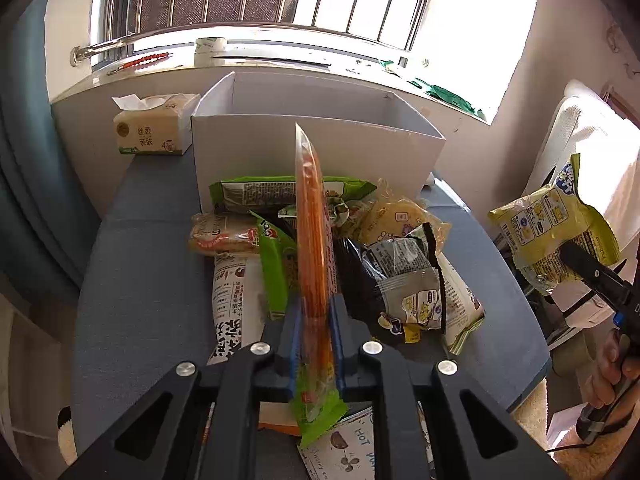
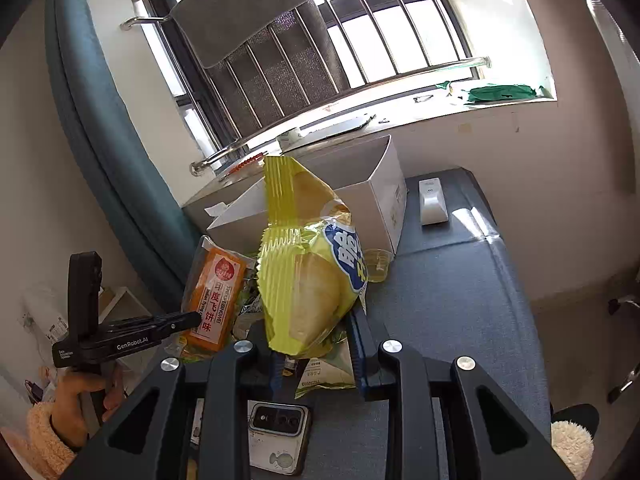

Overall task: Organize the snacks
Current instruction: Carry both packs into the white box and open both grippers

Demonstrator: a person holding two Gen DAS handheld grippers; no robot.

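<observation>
While packets [image 1: 316,248] hide pile [image 1: 400,272], contents perhaps chips [image 2: 312,280]

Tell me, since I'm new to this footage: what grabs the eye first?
Each gripper holds a snack aloft: the left gripper pinches an orange packet edge-on, the right gripper a yellow chip bag. Behind the snack pile waits an open white box.

Two grippers are up: the left gripper [image 1: 314,320] at 6 o'clock and the right gripper [image 2: 316,354], each clamping one packet. One white box [image 1: 312,152] sits at 12 o'clock, one tissue pack [image 1: 154,126] at 10 o'clock. Roughly eight snack packets form one pile [image 1: 340,248] at centre. One phone [image 2: 280,440] lies at 6 o'clock.
</observation>
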